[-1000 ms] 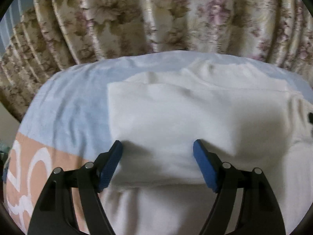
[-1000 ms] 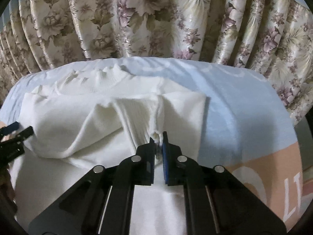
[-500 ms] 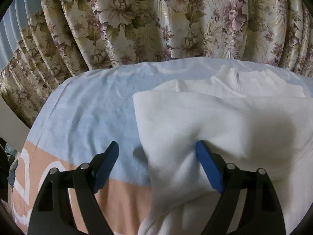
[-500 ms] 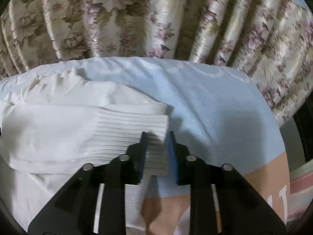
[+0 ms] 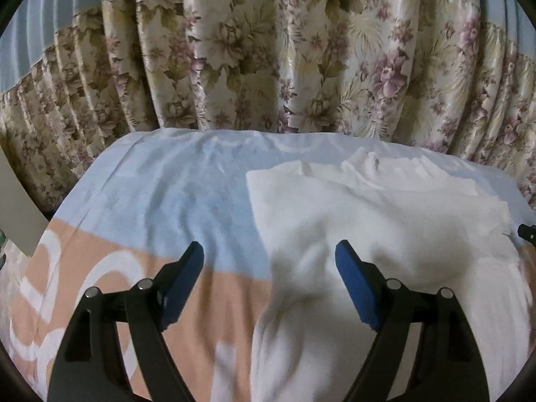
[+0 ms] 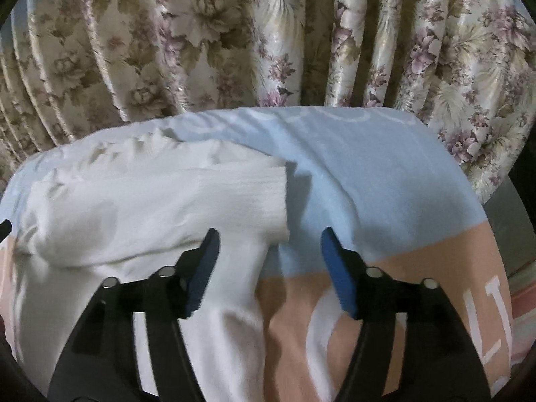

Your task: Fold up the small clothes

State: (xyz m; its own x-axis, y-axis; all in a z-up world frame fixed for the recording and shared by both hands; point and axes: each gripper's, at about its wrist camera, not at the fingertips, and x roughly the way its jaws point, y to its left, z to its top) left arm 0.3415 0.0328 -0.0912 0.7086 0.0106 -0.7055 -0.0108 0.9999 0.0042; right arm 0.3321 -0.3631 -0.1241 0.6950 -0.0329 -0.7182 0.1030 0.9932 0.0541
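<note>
A white knitted sweater (image 5: 385,221) lies on a bed cover, its sleeves folded across the body and its collar toward the curtain. My left gripper (image 5: 269,264) hovers open over the sweater's left edge, nothing pinched between its blue pads. In the right wrist view the same sweater (image 6: 140,207) fills the left half, with a ribbed cuff (image 6: 254,197) lying flat on top. My right gripper (image 6: 266,258) hangs just behind that cuff, its jaws opening, with the cloth free of the pads. The tip of the right gripper (image 5: 527,232) shows at the edge of the left wrist view.
The bed cover (image 5: 167,201) is light blue at the back and peach with white letters in front (image 6: 418,288). A flowered curtain (image 5: 284,60) hangs close behind the bed. The bed's right edge (image 6: 499,234) drops off near the right gripper.
My right gripper has let go of the ribbed cuff, which now lies flat on the sweater, and its jaws have spread. Both grippers have drawn back and up from the cloth.
</note>
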